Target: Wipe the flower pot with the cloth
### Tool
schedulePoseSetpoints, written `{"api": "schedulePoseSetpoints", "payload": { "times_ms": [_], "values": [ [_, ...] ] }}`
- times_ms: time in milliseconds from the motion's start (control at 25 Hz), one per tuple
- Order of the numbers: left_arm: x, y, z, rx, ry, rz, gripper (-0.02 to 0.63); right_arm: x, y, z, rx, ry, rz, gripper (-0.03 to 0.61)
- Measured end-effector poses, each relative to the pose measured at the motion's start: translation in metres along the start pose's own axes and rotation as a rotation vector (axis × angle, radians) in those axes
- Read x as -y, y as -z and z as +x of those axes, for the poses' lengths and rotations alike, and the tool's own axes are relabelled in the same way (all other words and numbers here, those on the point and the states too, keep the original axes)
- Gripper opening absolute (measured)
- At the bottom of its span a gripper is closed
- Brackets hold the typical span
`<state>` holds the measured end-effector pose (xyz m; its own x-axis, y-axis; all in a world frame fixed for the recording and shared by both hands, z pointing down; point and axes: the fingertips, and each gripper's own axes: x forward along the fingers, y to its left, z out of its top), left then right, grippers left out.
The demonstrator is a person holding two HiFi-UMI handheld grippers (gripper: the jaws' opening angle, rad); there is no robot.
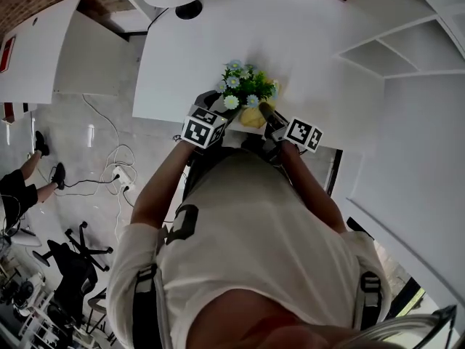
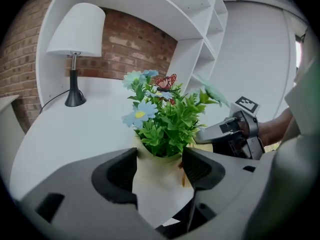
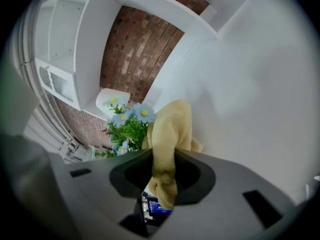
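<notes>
A table lamp point(image 2: 75, 44) with a white shade and black base stands on the white counter point(image 2: 65, 134) — brick wall point(image 2: 135, 49) behind it, white shelves point(image 2: 195, 14) alongside. On the grey floor point(image 1: 94, 133) lie a power strip point(image 1: 122, 174) with tangled cables and a black office chair point(image 1: 78, 257) — someone's legs point(image 1: 33, 169) show at the edge.

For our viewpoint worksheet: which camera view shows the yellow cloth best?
Right gripper view: the cloth, pinched in the right gripper, fills the middle. Head view shows a small yellow patch; left gripper view barely a sliver.
</notes>
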<state>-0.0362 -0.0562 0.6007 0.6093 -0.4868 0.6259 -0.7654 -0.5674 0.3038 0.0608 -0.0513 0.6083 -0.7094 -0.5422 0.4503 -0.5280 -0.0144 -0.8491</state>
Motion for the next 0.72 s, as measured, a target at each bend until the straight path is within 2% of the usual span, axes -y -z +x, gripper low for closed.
{"api": "schedulePoseSetpoints", "payload": {
  "times_ms": [320, 520, 720],
  "values": [
    [0.012, 0.009, -0.01, -0.023, -0.013, -0.014, 0.29, 0.027, 0.019, 0.007, -0.035, 0.084, 0.038, 0.101],
    [0.017, 0.018, -0.017, -0.046, -0.017, -0.031, 0.29, 0.031, 0.012, 0.015, -0.042, 0.098, -0.008, 0.1],
    [0.024, 0.023, -0.018, -0.037, 0.021, -0.049, 0.29, 0.025, -0.009, 0.026, -0.037, 0.107, -0.068, 0.098]
  ]
}}
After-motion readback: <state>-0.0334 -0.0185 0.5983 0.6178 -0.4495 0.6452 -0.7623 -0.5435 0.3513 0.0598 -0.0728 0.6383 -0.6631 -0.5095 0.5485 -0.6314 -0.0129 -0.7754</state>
